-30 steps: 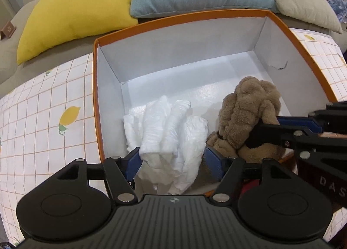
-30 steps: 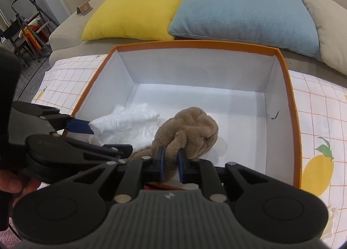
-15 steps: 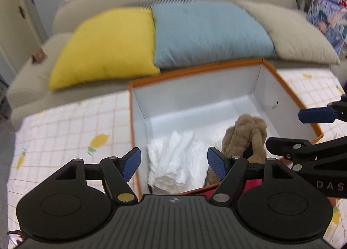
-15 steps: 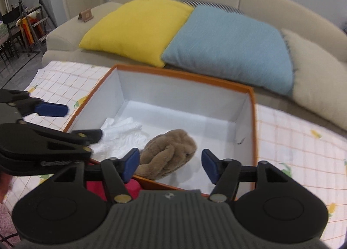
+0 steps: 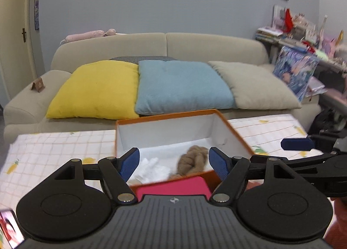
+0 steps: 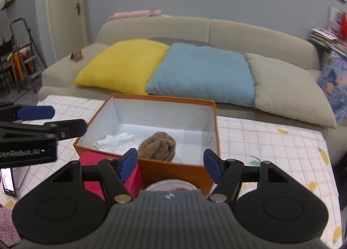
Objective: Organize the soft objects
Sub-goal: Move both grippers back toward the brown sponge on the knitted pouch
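- While both tools hang above the table with nothing in them, the step in hand looks like the pause between putting one soft thing away and going for the next.
- On the left, the left gripper (image 5: 173, 163) has its blue fingers spread wide apart and holds nothing.
- Just under it lies a pink soft thing (image 6: 95, 175), touching the near wall of the box. It seems the next one to put away.
- To get it, a tool would need to drop low, close on the pink thing, lift it over the orange wall and let go inside.
- In the middle sits the orange box (image 6: 173, 173) with white walls inside, on the checked cloth (image 6: 271, 140).
- Inside the box, the white cloth (image 6: 112, 141) lies on the left and the brown fuzzy bundle (image 6: 159, 146) lies right beside it. The far half of the box floor is bare.
- On the right, the right gripper (image 6: 171, 165) is spread wide too and grips nothing.
- A round thing sits low in front of it, but I cannot tell what it is.
- Behind the table is a sofa (image 5: 164, 47) with yellow, blue and beige pillows.
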`<state>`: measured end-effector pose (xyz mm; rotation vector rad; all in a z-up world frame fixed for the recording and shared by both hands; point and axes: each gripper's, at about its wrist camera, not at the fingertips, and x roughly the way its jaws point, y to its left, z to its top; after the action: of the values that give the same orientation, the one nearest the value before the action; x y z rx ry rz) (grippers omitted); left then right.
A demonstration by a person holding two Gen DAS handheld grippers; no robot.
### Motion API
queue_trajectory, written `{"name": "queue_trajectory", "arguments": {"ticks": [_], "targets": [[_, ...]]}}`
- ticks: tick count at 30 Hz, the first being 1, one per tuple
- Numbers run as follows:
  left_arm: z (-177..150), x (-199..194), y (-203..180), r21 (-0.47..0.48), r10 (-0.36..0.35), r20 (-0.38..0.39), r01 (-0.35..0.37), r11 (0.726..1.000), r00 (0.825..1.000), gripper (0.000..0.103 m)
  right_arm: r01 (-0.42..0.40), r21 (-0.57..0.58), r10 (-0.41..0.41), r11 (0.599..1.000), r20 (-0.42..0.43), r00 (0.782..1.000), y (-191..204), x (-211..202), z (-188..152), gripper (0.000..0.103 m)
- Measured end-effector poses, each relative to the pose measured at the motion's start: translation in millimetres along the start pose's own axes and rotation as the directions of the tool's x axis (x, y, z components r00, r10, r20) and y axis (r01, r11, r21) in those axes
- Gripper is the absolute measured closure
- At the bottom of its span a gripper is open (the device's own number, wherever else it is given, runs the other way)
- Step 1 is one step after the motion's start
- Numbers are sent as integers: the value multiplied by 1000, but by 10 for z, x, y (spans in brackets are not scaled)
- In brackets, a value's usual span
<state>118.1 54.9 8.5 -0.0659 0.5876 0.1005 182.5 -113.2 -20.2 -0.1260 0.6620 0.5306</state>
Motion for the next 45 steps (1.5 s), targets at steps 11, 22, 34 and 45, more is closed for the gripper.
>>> {"name": "queue_trajectory", "arguments": {"ticks": [11, 22, 34, 45], "targets": [[-669, -94, -207, -67, -122, -92, 116, 991, 988, 18, 69, 70, -65, 995, -56, 996, -172, -339, -785, 32], [-1180, 150, -545, 4, -190, -308, 201, 980, 932, 22, 177, 125, -132, 976, -304, 943, -374, -210, -1440, 32], [-1222, 269, -725, 68, -174, -335, 208, 976, 926, 24, 195, 174, -112, 965, -399, 910, -500, 38, -1555, 32], [-708, 523, -877, 54, -240, -290, 266, 962, 926, 21, 210, 169, -158, 963, -280, 947, -685, 94, -1256, 32]]}}
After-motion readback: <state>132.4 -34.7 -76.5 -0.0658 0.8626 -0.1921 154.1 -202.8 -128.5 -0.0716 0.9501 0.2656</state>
